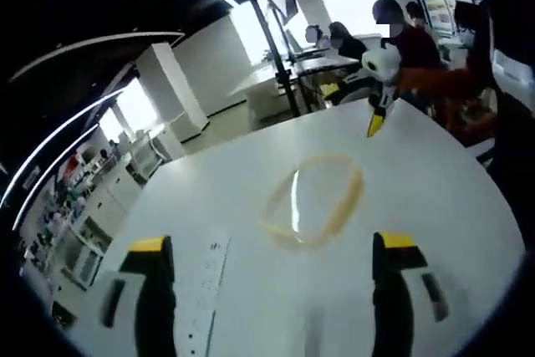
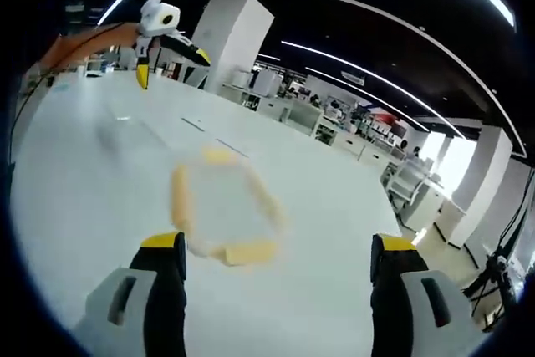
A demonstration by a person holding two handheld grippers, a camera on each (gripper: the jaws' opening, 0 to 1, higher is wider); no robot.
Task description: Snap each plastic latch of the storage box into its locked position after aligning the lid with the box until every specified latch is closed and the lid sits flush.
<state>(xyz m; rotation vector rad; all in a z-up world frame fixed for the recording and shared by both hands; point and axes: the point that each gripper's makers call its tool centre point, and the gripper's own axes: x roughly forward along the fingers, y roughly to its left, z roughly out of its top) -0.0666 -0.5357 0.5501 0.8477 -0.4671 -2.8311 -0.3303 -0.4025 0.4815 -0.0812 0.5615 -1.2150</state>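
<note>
The clear plastic storage box with yellow latches (image 1: 313,200) sits on the big white table (image 1: 451,206), straight ahead of the left tongs (image 1: 272,290), which are wide open and hold nothing. It also lies straight ahead of the right tongs (image 2: 276,290), also wide open and empty, and seems a bit nearer to them, with its long side running away from them. The box looks blurry, so I cannot tell if any latch is shut, and nothing stands in the way on the table.
</note>
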